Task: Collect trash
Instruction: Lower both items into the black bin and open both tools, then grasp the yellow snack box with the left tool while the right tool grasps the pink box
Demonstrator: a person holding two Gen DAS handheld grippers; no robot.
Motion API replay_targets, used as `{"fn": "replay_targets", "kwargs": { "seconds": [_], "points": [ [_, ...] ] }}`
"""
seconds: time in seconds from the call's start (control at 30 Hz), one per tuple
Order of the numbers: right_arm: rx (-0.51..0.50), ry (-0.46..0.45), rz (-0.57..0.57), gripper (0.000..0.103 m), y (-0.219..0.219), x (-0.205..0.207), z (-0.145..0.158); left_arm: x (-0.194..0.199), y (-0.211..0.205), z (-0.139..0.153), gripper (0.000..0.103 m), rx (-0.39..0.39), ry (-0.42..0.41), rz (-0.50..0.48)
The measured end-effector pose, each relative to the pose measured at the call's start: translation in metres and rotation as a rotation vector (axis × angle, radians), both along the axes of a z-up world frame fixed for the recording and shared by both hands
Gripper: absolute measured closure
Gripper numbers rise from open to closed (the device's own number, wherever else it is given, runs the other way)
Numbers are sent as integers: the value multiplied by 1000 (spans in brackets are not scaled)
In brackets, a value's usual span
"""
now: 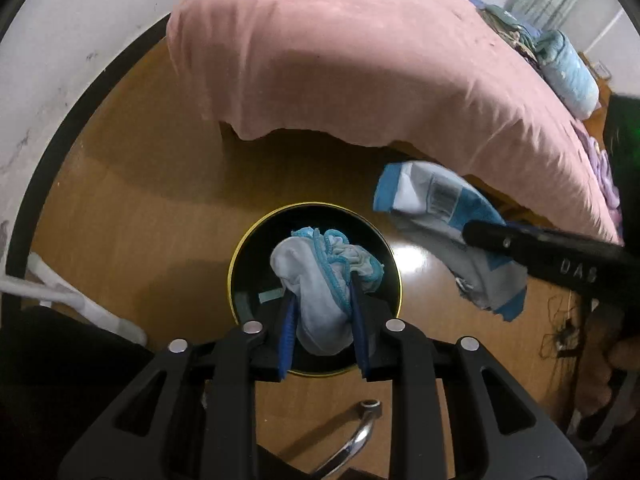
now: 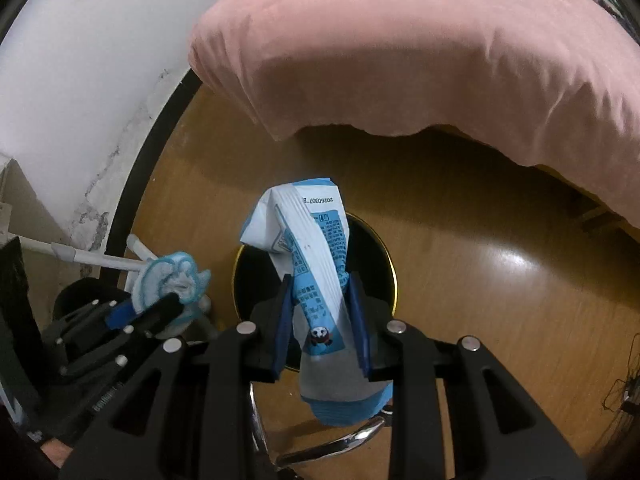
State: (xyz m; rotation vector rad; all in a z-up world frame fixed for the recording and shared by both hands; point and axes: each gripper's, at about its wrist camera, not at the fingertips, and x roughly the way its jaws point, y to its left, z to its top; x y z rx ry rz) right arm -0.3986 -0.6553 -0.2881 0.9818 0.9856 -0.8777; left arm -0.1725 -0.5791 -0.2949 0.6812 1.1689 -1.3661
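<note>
My left gripper (image 1: 322, 320) is shut on a crumpled white and blue wad (image 1: 320, 280) and holds it above a round black bin with a gold rim (image 1: 236, 260) on the wooden floor. My right gripper (image 2: 320, 320) is shut on a blue and white printed wrapper (image 2: 316, 256) and holds it above the same bin (image 2: 390, 268). The wrapper (image 1: 440, 216) and the right gripper's black finger (image 1: 540, 252) also show at the right of the left wrist view. The left gripper (image 2: 160, 304) with its wad (image 2: 168, 280) shows at the left of the right wrist view.
A bed with a pink sheet (image 1: 340, 60) overhangs the floor behind the bin. A white wall with a black skirting (image 2: 132, 184) runs on the left. A chrome handle (image 1: 356, 436) lies below the grippers. A white rod (image 2: 92, 258) and dark cables (image 1: 560, 336) lie on the floor.
</note>
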Motion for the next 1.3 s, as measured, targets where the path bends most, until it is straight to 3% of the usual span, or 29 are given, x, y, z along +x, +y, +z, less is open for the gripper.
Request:
{"fn": "replay_targets", "kwargs": {
  "seconds": [0.1,0.3,0.57,0.63,0.7,0.77,0.8,0.9,0.97,1.1,1.23,1.3],
  "points": [
    [6,-3,3,76,0,3,-2,2,2,-5,77,18,24,-3],
    [5,-6,19,75,-2,9,-2,2,7,0,50,8,24,6],
    [0,-12,40,73,0,15,2,3,13,6,39,-12,27,13],
    [-3,-21,41,66,1,16,3,5,15,8,35,-21,30,22],
    [-13,-33,42,49,2,17,7,7,17,12,31,-36,28,35],
    [-37,-35,47,40,4,18,14,10,21,19,28,-58,31,44],
    [-49,-31,51,39,5,20,19,11,23,25,26,-68,29,47],
    [-114,-19,70,39,8,26,42,16,33,51,23,-109,-18,35],
    [-164,-22,89,38,12,33,63,21,46,81,17,-156,-65,29],
    [-312,-101,188,26,34,65,134,42,86,159,10,-282,-120,43],
    [-415,-209,365,23,76,123,192,84,159,241,7,-398,-237,153],
    [-432,-281,490,22,105,164,215,108,198,264,7,-413,-311,239]
  ]
}}
